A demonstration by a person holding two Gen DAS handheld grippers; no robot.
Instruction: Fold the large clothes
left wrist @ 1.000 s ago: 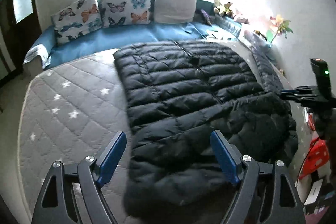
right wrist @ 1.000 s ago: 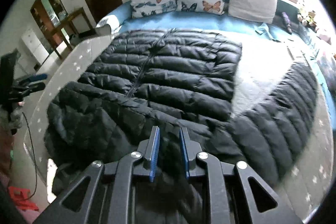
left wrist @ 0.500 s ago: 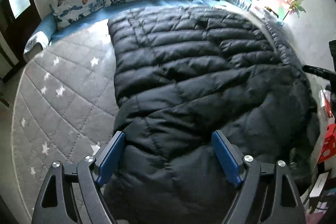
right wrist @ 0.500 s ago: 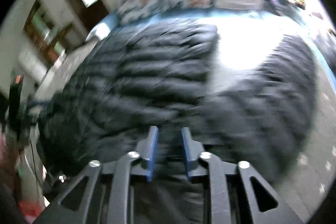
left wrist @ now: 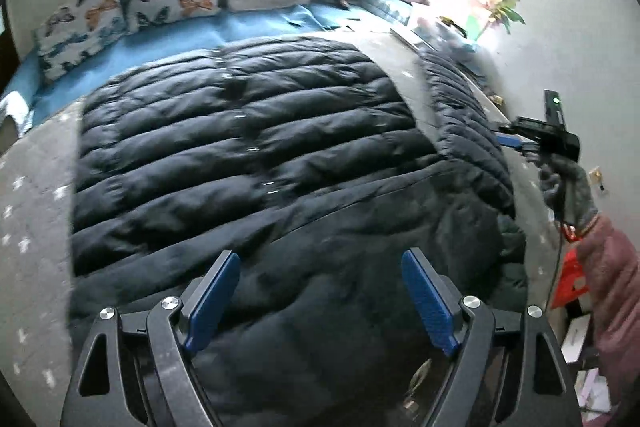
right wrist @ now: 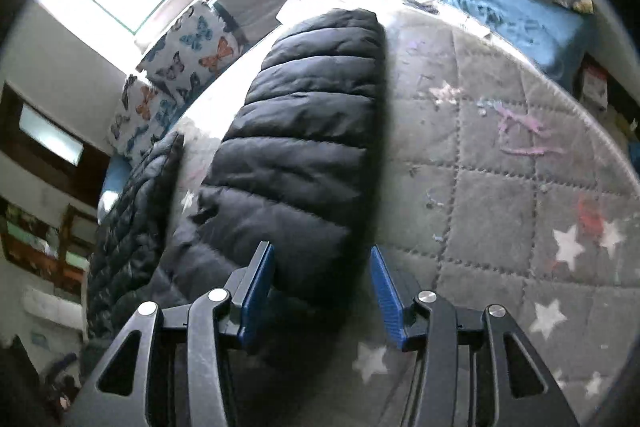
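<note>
Lying quilted and black, jacket (left wrist: 248,147) sits under wide-spread left fingers (left wrist: 216,291), right fingers (right wrist: 260,283) opening, empty.

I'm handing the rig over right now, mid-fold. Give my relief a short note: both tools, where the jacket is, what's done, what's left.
Left tool: open, empty, over the near part of the black puffer jacket.
Right tool: jaws opening, nothing gripped; the outstretched sleeve lies just ahead of it.
Jacket: spread on the grey star-print quilt, front zip up.
Done: near end looks folded over the body.
Left: bring the sleeve in across the body, then finish folding.
</note>
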